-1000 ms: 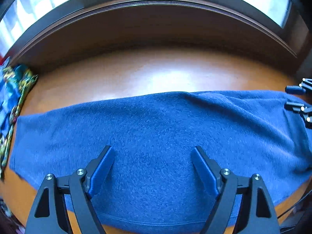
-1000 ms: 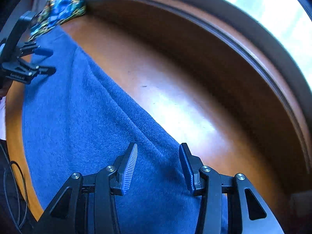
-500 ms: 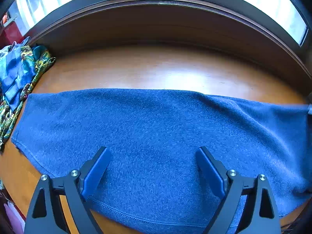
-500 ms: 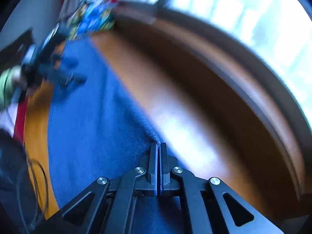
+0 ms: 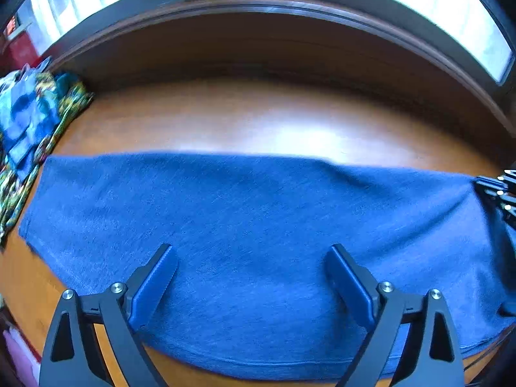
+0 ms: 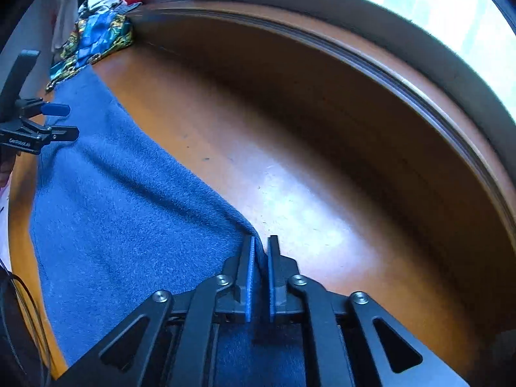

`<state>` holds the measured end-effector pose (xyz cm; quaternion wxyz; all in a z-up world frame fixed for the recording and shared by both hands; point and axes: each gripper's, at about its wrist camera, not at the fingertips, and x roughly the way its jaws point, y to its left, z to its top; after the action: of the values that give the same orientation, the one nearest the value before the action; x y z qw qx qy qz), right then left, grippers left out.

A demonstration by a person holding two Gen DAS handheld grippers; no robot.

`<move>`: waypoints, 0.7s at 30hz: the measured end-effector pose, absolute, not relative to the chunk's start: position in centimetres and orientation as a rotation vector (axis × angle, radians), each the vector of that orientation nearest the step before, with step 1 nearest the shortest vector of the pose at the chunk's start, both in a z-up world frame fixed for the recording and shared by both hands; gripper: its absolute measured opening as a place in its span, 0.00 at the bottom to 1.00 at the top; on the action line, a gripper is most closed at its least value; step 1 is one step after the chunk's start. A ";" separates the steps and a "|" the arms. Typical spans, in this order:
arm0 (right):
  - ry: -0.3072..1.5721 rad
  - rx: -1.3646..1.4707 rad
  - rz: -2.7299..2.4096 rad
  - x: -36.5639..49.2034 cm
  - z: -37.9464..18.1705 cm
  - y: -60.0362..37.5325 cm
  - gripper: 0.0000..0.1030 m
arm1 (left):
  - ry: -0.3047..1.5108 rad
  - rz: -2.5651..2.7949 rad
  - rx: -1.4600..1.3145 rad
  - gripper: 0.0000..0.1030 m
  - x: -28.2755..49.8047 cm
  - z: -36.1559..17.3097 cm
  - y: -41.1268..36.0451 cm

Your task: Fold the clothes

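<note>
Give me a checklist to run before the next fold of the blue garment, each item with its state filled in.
1. Right gripper closed on the far edge of the blue garment: ok.
2. Left gripper open above the garment, holding nothing: ok.
3. Garment spread flat: not ok, a ridge runs to the pinched edge.
4. Bare table beyond the garment: ok.
5. Patterned cloth clear of the garment: cannot tell.
</note>
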<state>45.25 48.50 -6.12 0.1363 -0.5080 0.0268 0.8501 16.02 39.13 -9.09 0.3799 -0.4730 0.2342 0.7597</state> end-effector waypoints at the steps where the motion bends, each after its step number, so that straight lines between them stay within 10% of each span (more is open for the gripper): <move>1: 0.078 -1.438 2.464 45.6 -5.4 48.2 0.15 | 0.607 1.930 -1.192 0.91 16.3 -8.9 39.7; 4: 0.106 -1.320 2.523 46.5 -3.0 46.4 0.28 | 0.650 1.902 -1.155 0.91 16.8 -8.9 41.8; 21: 0.476 -1.536 2.819 44.5 -8.7 34.5 0.28 | 0.621 1.932 -1.115 0.99 13.6 -11.7 45.7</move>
<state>44.45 34.51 -8.67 -0.0518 -0.4727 0.1464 0.8674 13.62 45.72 -11.70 0.4013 -0.4411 0.2456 0.7642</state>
